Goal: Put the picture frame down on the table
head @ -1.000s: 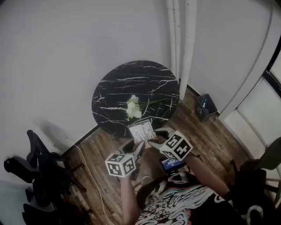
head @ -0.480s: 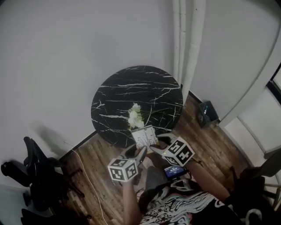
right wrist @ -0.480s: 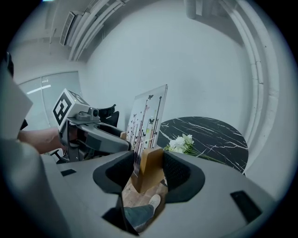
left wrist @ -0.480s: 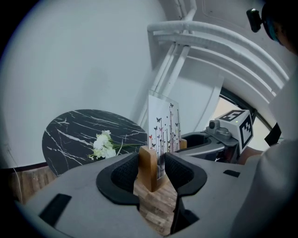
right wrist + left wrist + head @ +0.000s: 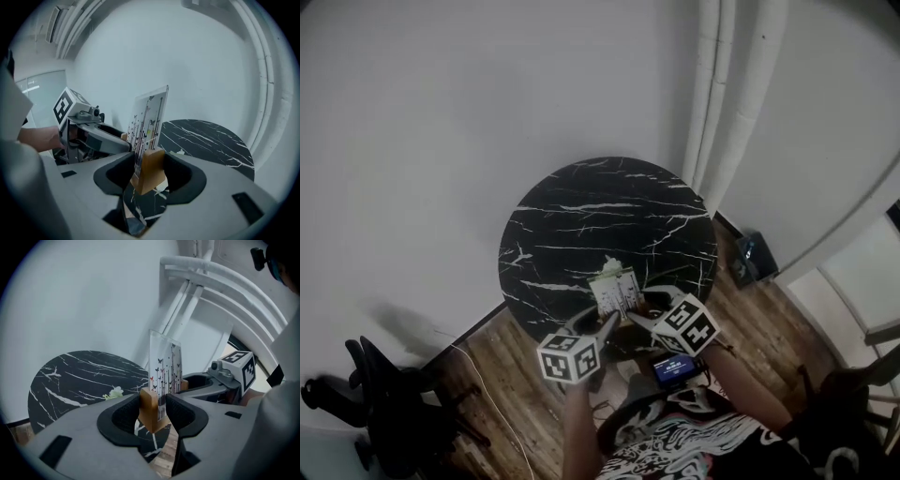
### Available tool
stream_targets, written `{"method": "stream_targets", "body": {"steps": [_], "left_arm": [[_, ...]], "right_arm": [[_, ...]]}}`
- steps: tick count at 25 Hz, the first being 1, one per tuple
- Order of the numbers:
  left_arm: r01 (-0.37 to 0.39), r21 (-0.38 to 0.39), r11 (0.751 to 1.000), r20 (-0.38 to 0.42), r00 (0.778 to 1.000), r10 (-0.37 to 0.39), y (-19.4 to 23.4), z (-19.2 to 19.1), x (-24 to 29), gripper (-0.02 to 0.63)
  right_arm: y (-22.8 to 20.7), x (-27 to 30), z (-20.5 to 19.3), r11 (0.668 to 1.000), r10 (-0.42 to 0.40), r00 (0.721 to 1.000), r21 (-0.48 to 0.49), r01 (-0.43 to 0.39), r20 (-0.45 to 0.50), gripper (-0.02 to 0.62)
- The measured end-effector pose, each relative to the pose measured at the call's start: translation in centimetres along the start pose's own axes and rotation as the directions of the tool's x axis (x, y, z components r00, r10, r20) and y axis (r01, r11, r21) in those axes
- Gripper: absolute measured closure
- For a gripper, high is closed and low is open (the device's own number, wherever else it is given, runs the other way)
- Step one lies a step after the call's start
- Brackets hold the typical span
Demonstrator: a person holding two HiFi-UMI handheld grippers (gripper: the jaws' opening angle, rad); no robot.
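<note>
The picture frame [image 5: 614,292] is a clear upright panel printed with butterflies and stems, set in wooden blocks at its base. It hangs over the near edge of the round black marble table [image 5: 581,202]. My left gripper [image 5: 605,324] is shut on one wooden block [image 5: 149,409], and my right gripper [image 5: 639,317] is shut on the block at the other end [image 5: 149,171]. The panel [image 5: 165,371] stands upright between the two grippers, as the right gripper view also shows [image 5: 149,124]. White flowers [image 5: 114,393] lie on the table, mostly hidden behind the frame in the head view.
White pipes [image 5: 731,94] run down the wall behind the table. A dark box [image 5: 754,258] sits on the wooden floor to the right. A black office chair [image 5: 384,403] and a white cable [image 5: 492,375] are at lower left. A lit screen [image 5: 675,367] is by my waist.
Both grippers have carried the frame forward, from above the floor to over the table's near edge. The frame now covers most of the flowers in the head view.
</note>
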State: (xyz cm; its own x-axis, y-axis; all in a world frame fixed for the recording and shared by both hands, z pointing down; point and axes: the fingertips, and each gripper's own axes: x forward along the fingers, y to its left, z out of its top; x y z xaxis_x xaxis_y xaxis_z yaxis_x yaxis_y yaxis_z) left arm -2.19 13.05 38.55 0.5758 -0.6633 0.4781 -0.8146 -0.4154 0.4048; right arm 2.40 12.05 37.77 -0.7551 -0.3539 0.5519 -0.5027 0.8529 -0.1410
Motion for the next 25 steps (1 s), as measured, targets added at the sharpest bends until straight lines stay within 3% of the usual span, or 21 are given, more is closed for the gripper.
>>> {"method": "stream_targets", "body": {"steps": [10, 18, 25], "left_arm": [[0.051, 0.029, 0.998, -0.046, 0.998, -0.050, 9.3, 5.3, 3.1, 0.430], [0.112, 0.039, 0.993, -0.058, 0.992, -0.110, 11.4, 7.6, 5.6, 0.430], [0.113, 0.046, 0.992, -0.067, 0.992, -0.110, 12.1, 8.4, 7.1, 0.428]], "right_arm": [[-4.7, 8.6, 5.0, 0.999, -0.049, 0.999, 0.018, 0.049, 0.006, 0.402], [-7.6, 10.3, 6.5, 0.993, -0.110, 0.993, 0.035, 0.109, 0.030, 0.402], [-9.3, 10.9, 6.6, 0.991, -0.121, 0.992, 0.055, 0.119, 0.031, 0.402]]}}
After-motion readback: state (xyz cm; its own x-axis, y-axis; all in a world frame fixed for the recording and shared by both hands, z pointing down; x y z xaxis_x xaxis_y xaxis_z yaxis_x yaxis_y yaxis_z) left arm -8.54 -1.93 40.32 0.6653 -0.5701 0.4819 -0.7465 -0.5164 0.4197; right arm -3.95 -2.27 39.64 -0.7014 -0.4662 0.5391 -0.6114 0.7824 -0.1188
